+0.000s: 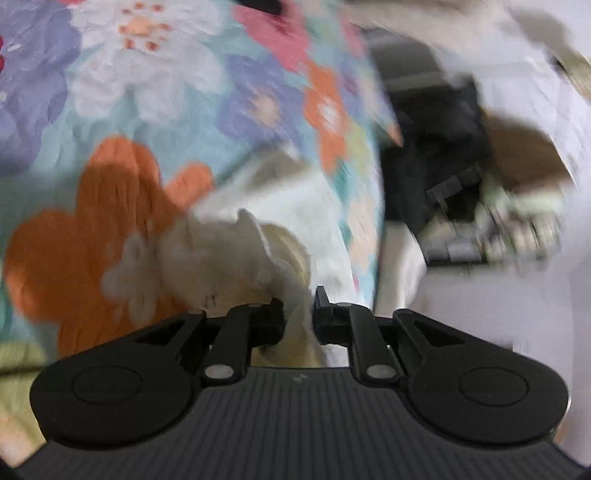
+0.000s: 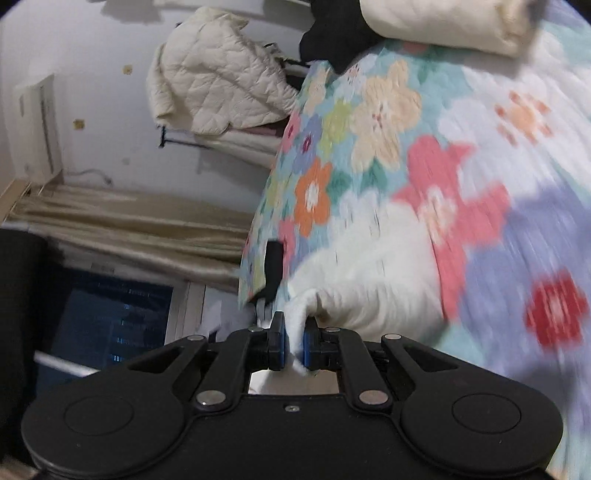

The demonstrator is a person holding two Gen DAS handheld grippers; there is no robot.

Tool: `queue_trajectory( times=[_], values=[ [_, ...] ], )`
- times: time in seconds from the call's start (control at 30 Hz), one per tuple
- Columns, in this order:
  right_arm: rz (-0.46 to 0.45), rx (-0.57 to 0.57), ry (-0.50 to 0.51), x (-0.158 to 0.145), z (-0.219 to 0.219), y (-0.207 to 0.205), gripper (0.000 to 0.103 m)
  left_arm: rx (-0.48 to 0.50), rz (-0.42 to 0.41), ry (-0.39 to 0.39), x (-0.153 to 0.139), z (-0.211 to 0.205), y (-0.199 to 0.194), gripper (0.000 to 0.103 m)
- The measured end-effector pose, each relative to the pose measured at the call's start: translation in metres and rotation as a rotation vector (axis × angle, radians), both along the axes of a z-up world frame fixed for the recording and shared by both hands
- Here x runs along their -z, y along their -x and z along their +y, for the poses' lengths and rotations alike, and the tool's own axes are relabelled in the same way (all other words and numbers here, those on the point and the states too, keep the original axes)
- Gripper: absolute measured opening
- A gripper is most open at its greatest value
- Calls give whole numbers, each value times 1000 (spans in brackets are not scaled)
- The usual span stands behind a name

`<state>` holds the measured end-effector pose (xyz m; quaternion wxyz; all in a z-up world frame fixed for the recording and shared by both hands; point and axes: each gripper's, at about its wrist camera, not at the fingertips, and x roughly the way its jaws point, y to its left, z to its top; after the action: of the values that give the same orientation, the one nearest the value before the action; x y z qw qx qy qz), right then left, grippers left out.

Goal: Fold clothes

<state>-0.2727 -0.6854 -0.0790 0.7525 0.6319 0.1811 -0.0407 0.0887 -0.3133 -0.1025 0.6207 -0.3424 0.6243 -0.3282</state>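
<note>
A white garment (image 1: 280,236) lies bunched on a flowered bedspread (image 1: 147,110). My left gripper (image 1: 298,314) is shut on a cream-white fold of it, and the cloth runs up and away between the black fingers. In the right wrist view the same white garment (image 2: 369,280) spreads over the bedspread (image 2: 480,184). My right gripper (image 2: 293,332) is shut on a pinched edge of it, which sits between the blue pads (image 2: 307,343). Both views are blurred by motion.
A dark heap of clothes (image 1: 436,155) and a cluttered box lie beside the bed's right edge. A quilted cream jacket (image 2: 214,81) hangs on a rack by the wall. A folded cream cloth (image 2: 443,26) and a black item (image 2: 332,33) rest at the far end of the bed.
</note>
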Motion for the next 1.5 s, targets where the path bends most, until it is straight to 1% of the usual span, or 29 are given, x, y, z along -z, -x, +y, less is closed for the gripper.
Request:
queue_trajectory(
  times=[0.03,0.1,0.17,0.23,0.3,0.33,0.37,0.4,0.47,0.5,0.53,0.6,0.67,0.77,0.8,0.87,0.93,0.97,1.0,1.03,1.1,1.17,1.2,1.27,1.33,1.37,1.4,1.43,1.5],
  values=[
    [19,14,19,3,-8,-10,12,-22,0,-22,3,-13,-13,16],
    [67,48,83,9,-22,-29,15,-1,-26,-62,8,-37,-31,23],
    [120,84,170,18,-26,-40,16,30,-66,-75,10,-53,-38,29],
    [136,103,237,25,-22,-42,16,22,-156,-49,2,-51,-37,29],
    [116,124,269,30,-15,-39,18,20,-249,-17,-8,-45,-35,36],
    [102,132,280,30,-11,-37,22,27,-304,-2,-17,-40,-33,39],
    [91,138,294,28,-8,-37,34,32,-369,8,-28,-34,-30,39],
    [80,143,310,24,-5,-38,42,44,-462,16,-43,-29,-26,39],
    [47,156,372,10,1,-39,47,93,-625,4,-69,-27,-14,43],
    [34,158,418,1,5,-39,52,122,-710,-1,-82,-28,-6,45],
    [24,161,469,-9,10,-39,55,153,-753,10,-88,-31,1,47],
    [39,151,607,-27,24,-41,57,217,-825,38,-97,-38,15,48],
    [74,119,733,-38,38,-46,57,296,-843,39,-96,-52,26,48],
    [168,13,857,-31,55,-62,57,443,-884,-27,-84,-85,44,49],
    [200,-23,898,-29,60,-67,57,480,-910,-66,-79,-96,49,50],
    [263,-95,979,-24,71,-78,57,514,-991,-243,-61,-117,54,56],
    [327,-169,1058,-19,82,-89,57,482,-1059,-504,-38,-141,45,55],
    [388,-206,1088,-10,85,-95,57,453,-1061,-581,-27,-146,37,55],
    [447,-230,1102,0,87,-98,56,411,-1030,-629,-15,-146,24,56],
    [482,-232,1097,9,86,-97,56,375,-979,-630,-10,-140,14,58],
    [475,-201,1064,11,82,-89,56,305,-875,-617,-3,-126,-3,58],
    [448,-170,1112,-4,89,-80,57,284,-867,-606,-8,-118,-8,58],
    [431,-165,1157,-11,96,-78,57,280,-900,-610,-18,-112,-3,57],
    [366,-205,1296,-24,123,-78,58,282,-972,-585,-33,-104,11,58],
    [321,-281,1454,-25,155,-80,66,288,-1032,-530,-48,-96,25,59],
    [324,-333,1546,-20,173,-83,76,292,-1037,-498,-52,-96,28,60],
    [327,-387,1637,-14,191,-86,82,297,-1031,-460,-57,-96,31,60],
    [345,-445,1726,-3,207,-90,82,302,-1027,-432,-58,-97,33,60],
    [423,-539,1857,26,227,-100,82,313,-1036,-412,-58,-102,35,60]
  ],
)
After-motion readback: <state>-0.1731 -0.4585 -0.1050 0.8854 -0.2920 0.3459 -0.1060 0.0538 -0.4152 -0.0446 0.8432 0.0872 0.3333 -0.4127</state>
